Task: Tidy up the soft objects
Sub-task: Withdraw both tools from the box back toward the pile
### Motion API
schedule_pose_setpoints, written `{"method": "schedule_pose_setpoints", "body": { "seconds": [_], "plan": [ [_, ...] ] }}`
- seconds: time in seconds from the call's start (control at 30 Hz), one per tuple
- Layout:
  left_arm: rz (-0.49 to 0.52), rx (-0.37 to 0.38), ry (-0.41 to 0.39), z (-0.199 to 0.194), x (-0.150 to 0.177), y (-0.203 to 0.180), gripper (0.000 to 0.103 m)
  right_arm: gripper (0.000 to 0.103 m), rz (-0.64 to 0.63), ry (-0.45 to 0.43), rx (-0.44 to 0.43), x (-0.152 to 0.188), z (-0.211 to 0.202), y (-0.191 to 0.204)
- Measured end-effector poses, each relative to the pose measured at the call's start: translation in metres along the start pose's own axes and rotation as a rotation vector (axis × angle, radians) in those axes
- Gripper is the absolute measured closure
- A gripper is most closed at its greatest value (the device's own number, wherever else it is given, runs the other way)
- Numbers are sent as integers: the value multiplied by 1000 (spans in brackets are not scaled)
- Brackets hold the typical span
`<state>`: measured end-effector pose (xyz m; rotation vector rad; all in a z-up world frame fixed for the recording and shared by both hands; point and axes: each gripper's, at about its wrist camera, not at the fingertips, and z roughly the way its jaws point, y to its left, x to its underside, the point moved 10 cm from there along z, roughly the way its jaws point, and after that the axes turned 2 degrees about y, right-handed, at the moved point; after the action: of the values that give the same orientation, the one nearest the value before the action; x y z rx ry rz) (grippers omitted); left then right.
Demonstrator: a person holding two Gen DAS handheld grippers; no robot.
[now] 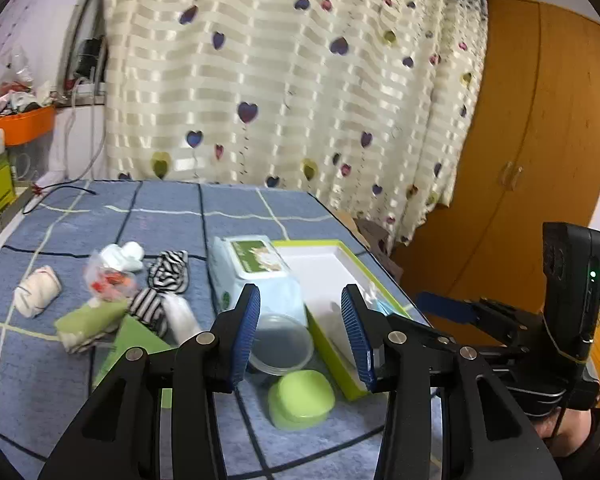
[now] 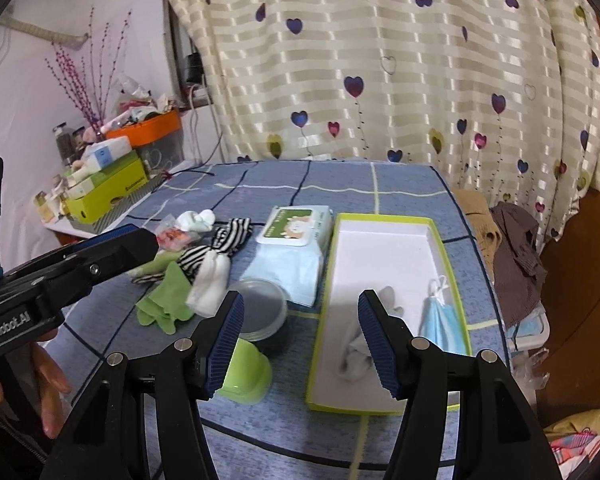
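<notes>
On the blue checked bedspread (image 2: 400, 184) lies a green-rimmed white box (image 2: 384, 256) holding a grey-white sock (image 2: 354, 356) and a blue face mask (image 2: 440, 320). Left of the box are a wet-wipes pack (image 2: 292, 232), a clear jar (image 2: 260, 312) and its green lid (image 2: 248, 372). Further left lie striped socks (image 1: 168, 272), a white sock roll (image 1: 36, 290), a green cloth (image 1: 88, 320), white socks (image 1: 122, 256) and a small plastic bag (image 1: 110, 280). My right gripper (image 2: 300, 300) hovers open over the box's near end, holding nothing. My left gripper (image 1: 301, 294) is open above the jar, holding nothing.
A side shelf at the left carries an orange tray (image 2: 148, 132) and stacked boxes (image 2: 108, 188). A heart-patterned curtain (image 1: 280, 80) hangs behind the bed and a wooden wardrobe (image 1: 540, 140) stands at the right. Clothes (image 2: 512, 252) are piled off the bed's right edge.
</notes>
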<state>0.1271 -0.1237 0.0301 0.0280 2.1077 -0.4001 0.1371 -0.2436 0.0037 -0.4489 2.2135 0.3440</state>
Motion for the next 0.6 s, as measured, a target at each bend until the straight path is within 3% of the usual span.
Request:
{"method": "schedule_pose_setpoints", "body": {
  "seconds": [0.33,0.6],
  "plan": [
    [-38,-72,25,-6,9,36,56,39,-41,17,-54,-1,11,36],
    [-47,-101,-9,-17,11,56,56,39,-78,29,-85,-1,17,60]
  ]
}}
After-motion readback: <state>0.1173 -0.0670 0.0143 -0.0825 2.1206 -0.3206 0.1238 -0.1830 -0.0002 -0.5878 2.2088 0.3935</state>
